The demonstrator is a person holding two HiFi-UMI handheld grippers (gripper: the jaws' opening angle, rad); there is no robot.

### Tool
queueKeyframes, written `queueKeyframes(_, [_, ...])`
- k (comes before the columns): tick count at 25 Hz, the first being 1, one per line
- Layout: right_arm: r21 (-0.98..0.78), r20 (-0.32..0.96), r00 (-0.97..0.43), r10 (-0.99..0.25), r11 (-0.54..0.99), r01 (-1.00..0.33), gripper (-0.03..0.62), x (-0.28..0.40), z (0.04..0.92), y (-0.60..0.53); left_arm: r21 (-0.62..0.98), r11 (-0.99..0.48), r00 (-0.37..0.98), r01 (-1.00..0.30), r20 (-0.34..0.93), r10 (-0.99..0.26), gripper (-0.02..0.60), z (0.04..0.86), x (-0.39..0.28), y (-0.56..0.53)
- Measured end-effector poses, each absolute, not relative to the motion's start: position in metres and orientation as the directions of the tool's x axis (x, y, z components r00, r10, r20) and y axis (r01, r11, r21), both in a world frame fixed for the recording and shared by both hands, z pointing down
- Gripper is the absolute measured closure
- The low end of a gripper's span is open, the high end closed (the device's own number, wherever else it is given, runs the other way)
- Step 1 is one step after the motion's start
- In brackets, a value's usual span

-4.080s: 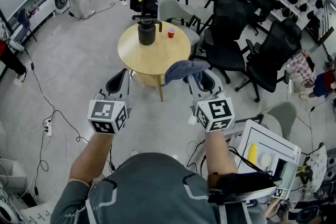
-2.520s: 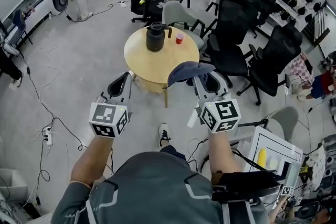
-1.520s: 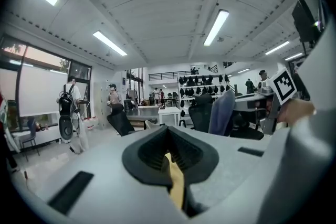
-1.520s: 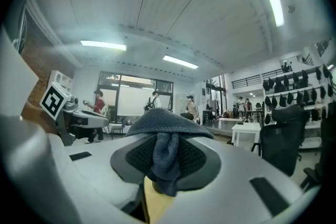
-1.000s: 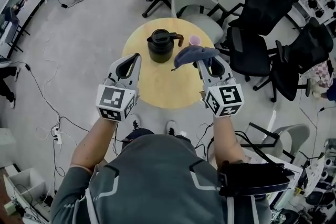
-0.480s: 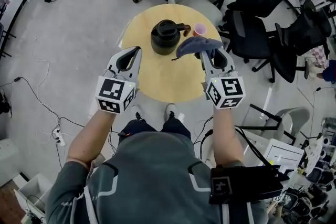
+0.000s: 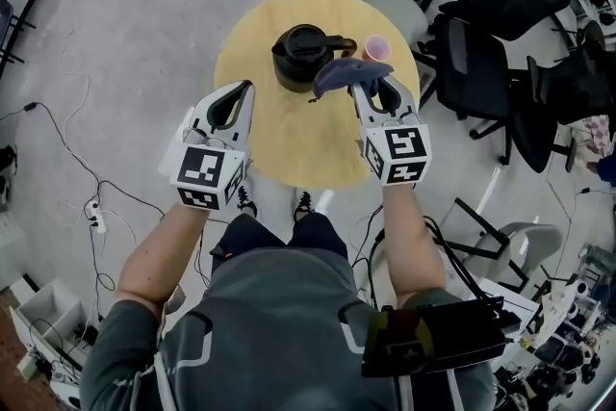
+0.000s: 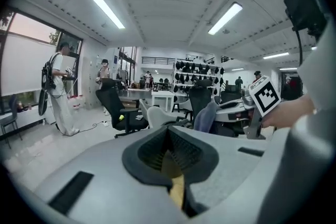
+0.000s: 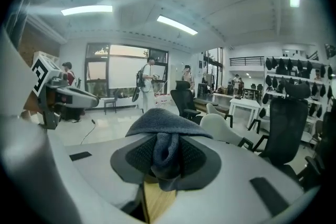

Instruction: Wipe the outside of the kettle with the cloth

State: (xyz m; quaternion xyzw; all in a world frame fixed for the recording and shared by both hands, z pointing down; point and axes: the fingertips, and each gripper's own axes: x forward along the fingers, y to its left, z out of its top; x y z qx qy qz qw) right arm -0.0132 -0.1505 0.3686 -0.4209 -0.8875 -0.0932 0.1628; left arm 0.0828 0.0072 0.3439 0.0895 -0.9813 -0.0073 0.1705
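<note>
In the head view, the kettle stands on the round table, towards its far side. The right gripper hangs just right of the kettle, and the cloth draped from its tips lies close by the kettle's handle; whether they touch cannot be told. The left gripper hovers nearer the person than the kettle, on its left. A pink cup sits just right of the kettle, and office chairs crowd beyond it.

In the left gripper view, the left gripper has its jaws pressed together on nothing.

In the right gripper view, the right gripper is clamped on a fold of the cloth.

Wiping seems about to begin. The next move likely calls for pressing the cloth against the kettle's wall, perhaps steadying the kettle with the left gripper. The cup and handle could get in the way.
</note>
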Motion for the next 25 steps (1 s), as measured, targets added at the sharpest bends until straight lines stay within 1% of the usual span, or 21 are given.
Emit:
queueKeyframes(4, [0.051, 0.408, -0.546, 0.732, 0.579, 0.814, 0.482, -0.020, 0.400, -0.137, 0.025, 0.990, -0.921, -0.138, 0.363, -0.138, 0.573, 0.361, 0.084, 0.007])
queueKeyframes(8, [0.072, 0.416, -0.504, 0.757, 0.525, 0.848, 0.479, -0.024, 0.421, -0.114, 0.040, 0.997, -0.914, -0.062, 0.399, -0.073, 0.572, 0.378, 0.089, 0.018])
queueKeyframes(13, [0.059, 0.429, -0.457, 0.779, 0.481, 0.875, 0.479, -0.032, 0.440, -0.107, 0.053, 0.996, -0.915, -0.070, 0.394, -0.085, 0.573, 0.395, 0.087, 0.002])
queueKeyframes(16, [0.018, 0.415, -0.437, 0.798, 0.473, 0.881, 0.479, -0.039, 0.447, -0.105, 0.043, 0.997, -0.912, -0.071, 0.402, -0.083, 0.572, 0.403, 0.081, -0.001])
queueKeyframes(21, [-0.040, 0.365, -0.444, 0.819, 0.490, 0.871, 0.479, -0.042, 0.454, -0.107, 0.039, 0.997, -0.911, -0.066, 0.405, -0.076, 0.572, 0.408, 0.077, -0.003])
queueKeyframes(25, [-0.057, 0.334, -0.444, 0.831, 0.488, 0.871, 0.480, -0.042, 0.463, -0.106, 0.040, 0.998, -0.913, -0.048, 0.404, -0.060, 0.572, 0.418, 0.079, 0.002])
